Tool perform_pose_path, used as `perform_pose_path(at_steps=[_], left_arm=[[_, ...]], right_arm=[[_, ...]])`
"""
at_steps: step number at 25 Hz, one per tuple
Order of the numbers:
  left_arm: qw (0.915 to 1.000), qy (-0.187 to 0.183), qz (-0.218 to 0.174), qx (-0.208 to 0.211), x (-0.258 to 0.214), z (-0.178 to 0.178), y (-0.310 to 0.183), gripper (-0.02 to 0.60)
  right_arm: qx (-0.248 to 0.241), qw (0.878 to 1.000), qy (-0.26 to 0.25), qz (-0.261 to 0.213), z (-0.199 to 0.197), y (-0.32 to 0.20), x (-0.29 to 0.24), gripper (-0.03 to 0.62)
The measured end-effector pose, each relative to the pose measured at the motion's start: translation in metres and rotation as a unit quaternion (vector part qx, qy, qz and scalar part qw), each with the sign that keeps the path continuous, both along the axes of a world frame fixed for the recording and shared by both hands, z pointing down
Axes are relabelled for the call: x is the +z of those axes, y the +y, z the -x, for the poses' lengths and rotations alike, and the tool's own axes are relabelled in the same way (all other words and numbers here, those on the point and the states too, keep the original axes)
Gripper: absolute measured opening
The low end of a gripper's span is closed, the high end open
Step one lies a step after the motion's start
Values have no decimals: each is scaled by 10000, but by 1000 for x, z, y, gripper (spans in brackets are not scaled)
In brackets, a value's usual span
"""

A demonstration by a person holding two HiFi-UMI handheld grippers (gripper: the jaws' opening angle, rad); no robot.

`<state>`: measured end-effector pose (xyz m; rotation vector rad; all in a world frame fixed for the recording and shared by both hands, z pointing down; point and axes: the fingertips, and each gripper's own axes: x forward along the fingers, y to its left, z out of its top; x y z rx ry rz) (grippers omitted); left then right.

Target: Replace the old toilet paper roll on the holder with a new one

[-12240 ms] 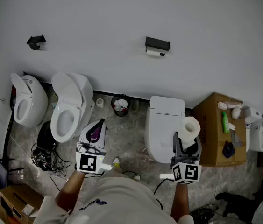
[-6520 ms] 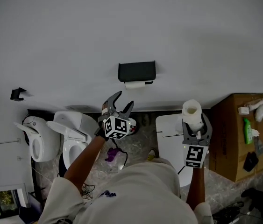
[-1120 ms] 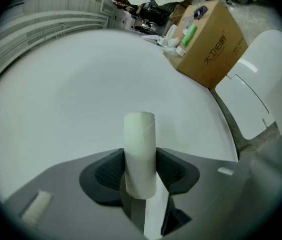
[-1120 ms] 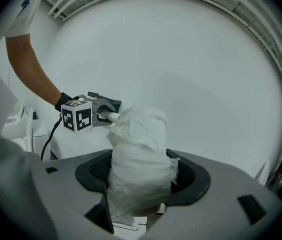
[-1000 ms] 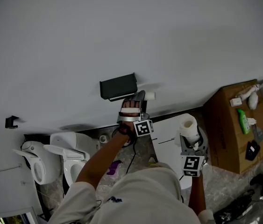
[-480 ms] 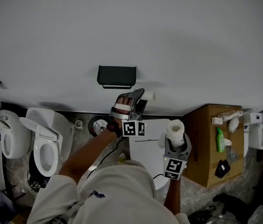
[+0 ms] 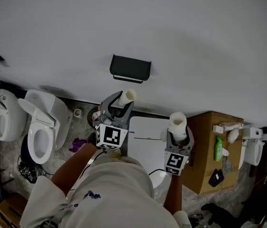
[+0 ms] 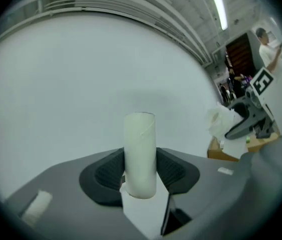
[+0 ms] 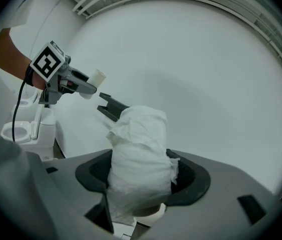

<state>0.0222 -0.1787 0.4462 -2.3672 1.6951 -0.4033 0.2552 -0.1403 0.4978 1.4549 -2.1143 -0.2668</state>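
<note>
Below the black wall-mounted holder (image 7: 130, 68), and clear of it, the left gripper (image 7: 118, 104) has its jaws closed partway on a spent toilet paper tube (image 7: 125, 98). The pads press the tube's sides near its lower end, so most of it sticks out beyond the jaws toward the wall. Off to the right, well apart from the holder, the right gripper (image 7: 178, 136) clamps a full toilet paper roll (image 7: 177, 122) with its jaws spread wide. This roll stands on end above a closed white toilet (image 7: 145, 127), beside a cardboard box (image 7: 207, 156).
</note>
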Motion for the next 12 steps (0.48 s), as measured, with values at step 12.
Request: perform_pose_path(at_steps=[12], left_arm=[[9860, 1519, 15, -682, -26, 102, 46, 195]], right_arm=[[-1006, 9854, 1294, -460, 66, -30, -13, 298]])
